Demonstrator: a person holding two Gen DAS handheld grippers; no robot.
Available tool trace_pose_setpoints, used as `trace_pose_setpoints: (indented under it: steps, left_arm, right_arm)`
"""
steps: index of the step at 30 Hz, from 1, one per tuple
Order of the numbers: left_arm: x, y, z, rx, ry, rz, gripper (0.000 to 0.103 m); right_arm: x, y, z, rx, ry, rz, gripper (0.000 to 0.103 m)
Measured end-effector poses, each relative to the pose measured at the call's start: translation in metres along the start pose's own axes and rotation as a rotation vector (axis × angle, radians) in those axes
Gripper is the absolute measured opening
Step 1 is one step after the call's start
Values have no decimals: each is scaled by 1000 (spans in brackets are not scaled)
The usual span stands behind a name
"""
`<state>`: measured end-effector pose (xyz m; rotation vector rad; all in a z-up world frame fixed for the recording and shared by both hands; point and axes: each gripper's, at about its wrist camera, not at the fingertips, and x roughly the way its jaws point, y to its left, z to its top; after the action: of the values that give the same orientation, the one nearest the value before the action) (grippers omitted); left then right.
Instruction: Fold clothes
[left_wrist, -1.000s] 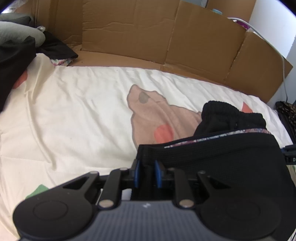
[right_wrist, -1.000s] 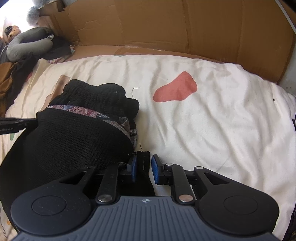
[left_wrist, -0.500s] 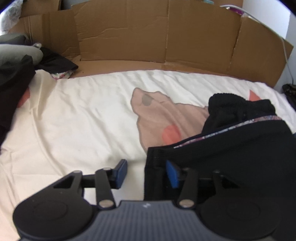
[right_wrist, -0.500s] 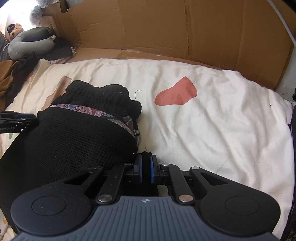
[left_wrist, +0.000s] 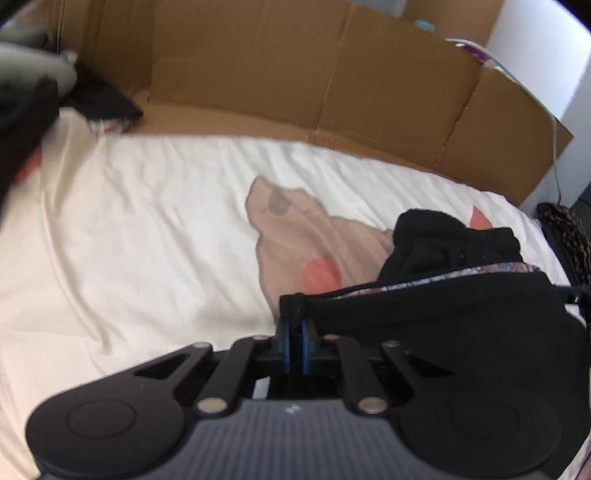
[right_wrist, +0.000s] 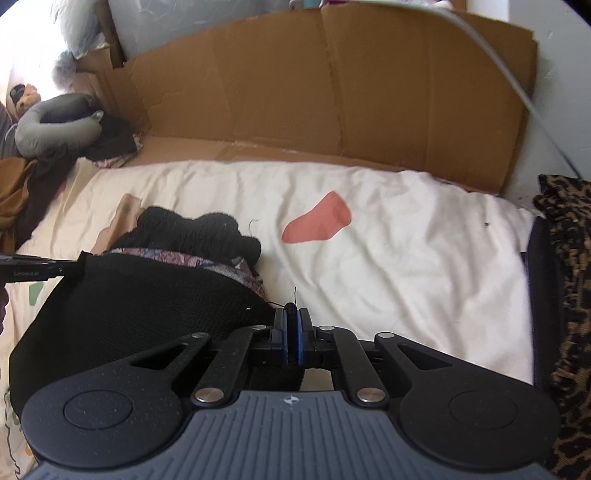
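Note:
A black knitted garment (left_wrist: 443, 314) with a patterned inner band lies bunched on the white printed sheet (left_wrist: 147, 240). My left gripper (left_wrist: 293, 332) is closing its jaws on the left corner of the garment's hem, and the blue pads press on the fabric. In the right wrist view, my right gripper (right_wrist: 291, 326) is shut on the right corner of the same black garment (right_wrist: 147, 302). The hem hangs stretched between the two grippers, just above the bed. The rest of the garment is heaped behind the hem.
A cardboard wall (right_wrist: 332, 92) runs along the back of the bed. A grey neck pillow (right_wrist: 55, 125) and dark clothes (left_wrist: 99, 99) are piled at the far left. Leopard-print fabric (right_wrist: 569, 258) borders the right edge of the bed.
My left gripper opened, then shut again on the hem's corner. My right gripper shut on the other corner and rose. The hem is now lifted between them.

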<state>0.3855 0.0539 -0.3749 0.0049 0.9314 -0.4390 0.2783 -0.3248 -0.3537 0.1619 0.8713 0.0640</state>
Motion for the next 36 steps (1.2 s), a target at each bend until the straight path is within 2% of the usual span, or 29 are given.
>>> trace_pose_setpoints:
  steps: [8, 12, 22, 26, 30, 32, 33, 36]
  left_arm:
    - [-28, -3, 2, 44, -68, 41, 6]
    - [-34, -2, 1, 55, -67, 47, 5]
    - [-30, 0, -7, 34, -55, 56, 5]
    - [-29, -1, -8, 35, -56, 54, 5]
    - [-29, 0, -8, 26, -54, 47, 5]
    - [-29, 0, -9, 22, -56, 44, 5]
    - [-29, 0, -9, 21, -56, 43, 5]
    - [-29, 0, -10, 17, -55, 40, 6]
  right_arm:
    - [8, -2, -8, 45, 4, 35, 3]
    - [24, -1, -7, 53, 4, 50, 3]
    - [44, 0, -9, 31, -38, 24, 4]
    - [52, 1, -11, 27, -22, 35, 5]
    - [46, -4, -6, 58, -17, 39, 13]
    - [38, -9, -4, 73, -31, 36, 32]
    - [33, -12, -4, 77, -37, 39, 35]
    - [27, -26, -2, 131, -15, 91, 38]
